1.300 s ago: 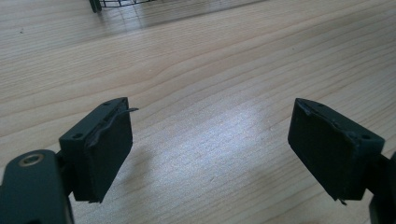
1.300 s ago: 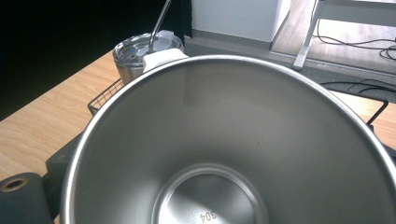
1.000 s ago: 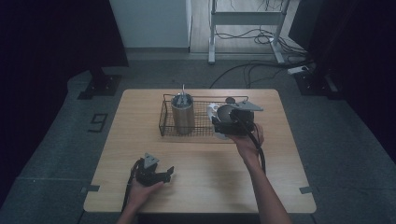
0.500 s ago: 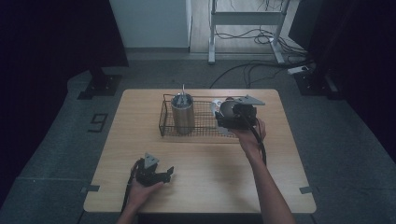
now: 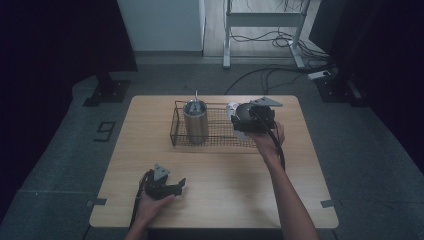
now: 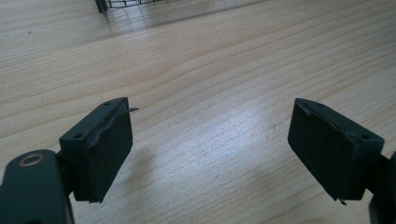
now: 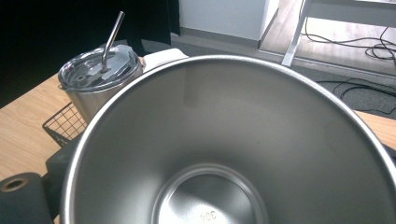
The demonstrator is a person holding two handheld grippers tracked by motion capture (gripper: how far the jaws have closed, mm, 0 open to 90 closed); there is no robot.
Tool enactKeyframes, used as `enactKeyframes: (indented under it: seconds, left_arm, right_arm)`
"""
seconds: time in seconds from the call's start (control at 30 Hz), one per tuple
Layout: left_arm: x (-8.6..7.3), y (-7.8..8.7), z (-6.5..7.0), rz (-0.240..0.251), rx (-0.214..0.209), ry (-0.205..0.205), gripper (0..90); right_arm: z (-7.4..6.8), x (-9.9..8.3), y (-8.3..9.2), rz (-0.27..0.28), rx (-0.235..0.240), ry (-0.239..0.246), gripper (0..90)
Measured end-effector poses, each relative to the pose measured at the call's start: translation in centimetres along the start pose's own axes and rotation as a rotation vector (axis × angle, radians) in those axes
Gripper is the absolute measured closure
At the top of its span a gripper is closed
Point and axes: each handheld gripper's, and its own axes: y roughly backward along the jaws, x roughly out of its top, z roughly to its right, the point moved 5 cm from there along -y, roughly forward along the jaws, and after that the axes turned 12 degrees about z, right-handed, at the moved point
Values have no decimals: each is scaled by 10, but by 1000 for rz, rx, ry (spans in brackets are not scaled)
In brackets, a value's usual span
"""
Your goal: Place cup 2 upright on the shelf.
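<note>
Up at the far side of the wooden table (image 5: 215, 200) sits a black wire basket (image 5: 176, 125). Inside its left part stands a shiny steel tumbler (image 5: 196, 121) with a clear lid and a metal straw (image 7: 112, 37) poking out of the top. At the right end of the basket, the right gripper (image 5: 252, 119) is held up by the person's right hand (image 5: 267, 141). It has hold of a steel bowl (image 7: 224, 149), which is tipped toward the camera on that gripper, so the smooth inside and the round bottom with the small mark "304" can be seen. The bowl covers most of the jaws in the right gripper view, so how wide they stand cannot be told, but the bowl is plainly carried by them at its near rim. Something white (image 5: 232, 110) sits just behind the bowl, but what it is cannot be told. Down at the near left of the table, the left gripper (image 5: 176, 187) rests low over the bare wood in the person's left hand (image 5: 148, 204). Its two black pads (image 6: 105, 154) stand far apart with nothing between them.
</note>
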Motion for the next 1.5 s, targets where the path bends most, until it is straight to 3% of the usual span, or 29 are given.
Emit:
enactKeyframes:
  seconds: [0.33,0.97,1.5]
  left_arm:
    - [1,1,-1,8,4,6,143]
    - [1,2,-2,7,2,3,143]
    - [0,2,-2,5,-1,5,143]
  right_arm:
    - [9,2,-13,-21,-10,-14,62]
    - [17,7,-35,-33,-20,6,62]
    - [23,-1,-62,-63,-26,3,62]
